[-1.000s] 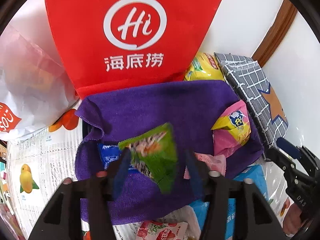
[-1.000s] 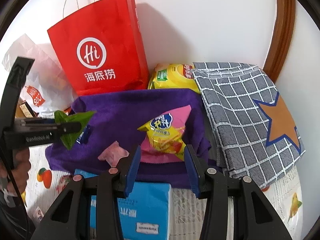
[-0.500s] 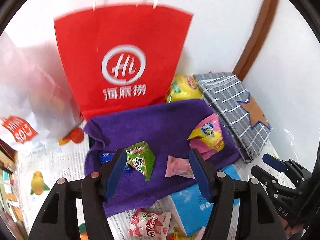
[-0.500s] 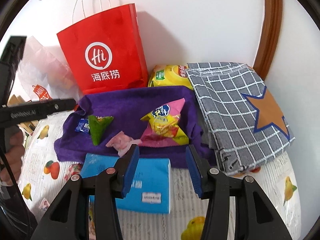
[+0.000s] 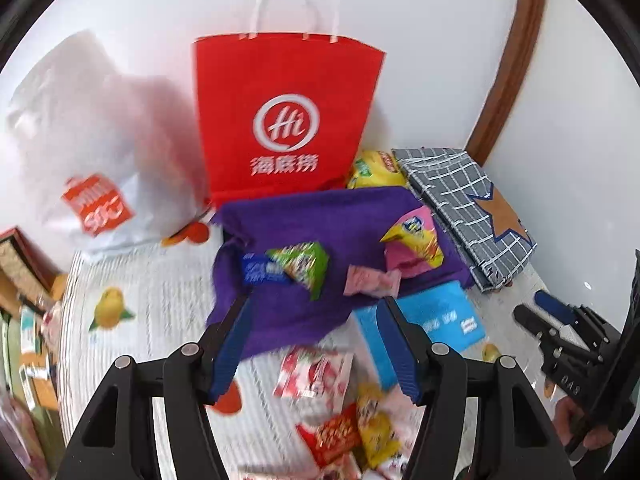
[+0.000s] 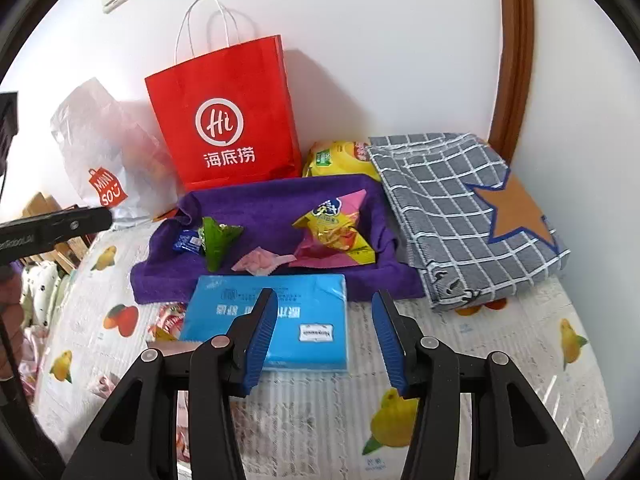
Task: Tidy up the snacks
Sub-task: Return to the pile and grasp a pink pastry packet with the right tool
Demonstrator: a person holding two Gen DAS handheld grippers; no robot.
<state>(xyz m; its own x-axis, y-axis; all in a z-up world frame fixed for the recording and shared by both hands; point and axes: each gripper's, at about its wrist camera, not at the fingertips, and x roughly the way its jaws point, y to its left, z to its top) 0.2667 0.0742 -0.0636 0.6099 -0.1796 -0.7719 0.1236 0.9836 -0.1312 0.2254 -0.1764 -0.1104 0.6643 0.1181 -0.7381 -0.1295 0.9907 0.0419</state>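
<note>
- The left claw (image 5: 316, 344) stands open with nothing between its blue pads, above the near edge of the purple fleece cloth (image 5: 320, 216).
- The right claw (image 6: 324, 336) is open too; its jaws have just been opening, and they hold nothing, above the flat blue tissue pack (image 6: 288, 308).
- On the purple cloth lie a green triangular snack packet (image 6: 216, 240), a small blue wrapper (image 6: 186, 242) touching it, a pink crinkled sachet (image 6: 260, 260) and a yellow-and-pink crisp bag (image 6: 332, 232).
- A red paper carrier bag (image 6: 224, 120) stands upright behind the cloth, against the wall.
- More red and yellow snack packets (image 5: 340, 420) lie on the fruit-print worktop (image 6: 480, 360) beside the tissue pack.
</note>
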